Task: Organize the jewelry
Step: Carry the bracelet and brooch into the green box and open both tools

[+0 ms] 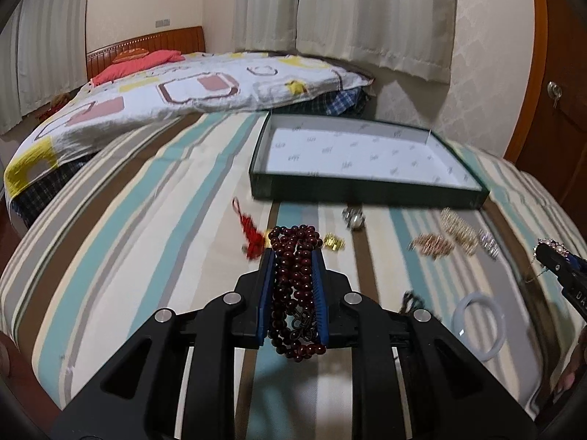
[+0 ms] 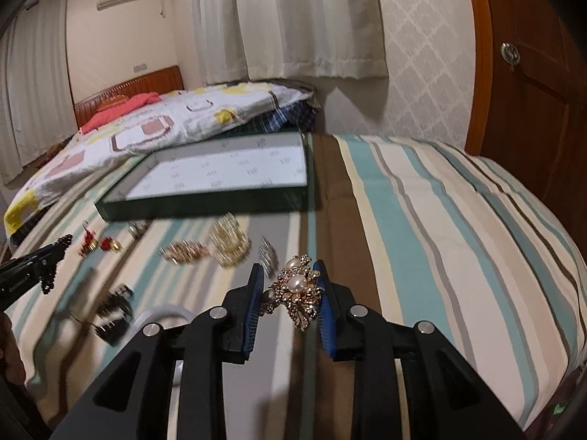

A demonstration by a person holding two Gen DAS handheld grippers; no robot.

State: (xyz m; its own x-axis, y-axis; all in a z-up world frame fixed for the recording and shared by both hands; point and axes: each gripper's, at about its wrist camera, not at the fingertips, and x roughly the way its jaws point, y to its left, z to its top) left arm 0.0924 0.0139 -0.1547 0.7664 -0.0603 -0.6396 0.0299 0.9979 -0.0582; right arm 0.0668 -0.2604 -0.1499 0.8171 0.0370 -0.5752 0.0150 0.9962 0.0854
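Above the bed, both grippers loaded.
Left gripper (image 1: 293, 256) clamps limp beads (image 1: 295, 275) mid-bundle; right gripper (image 2: 288, 275) pinches a delicate brooch (image 2: 299, 289) (snag-prone, I'd judge).

Striped bed (image 1: 146, 256), tray (image 1: 367, 190), scattered jewelry (image 1: 455, 231)

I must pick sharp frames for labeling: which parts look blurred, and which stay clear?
Left wrist view: the dark red beads in the left tool are sharp, the loose gold pieces smeared. Right wrist view: the pearl brooch is crisp, the tray streaked.
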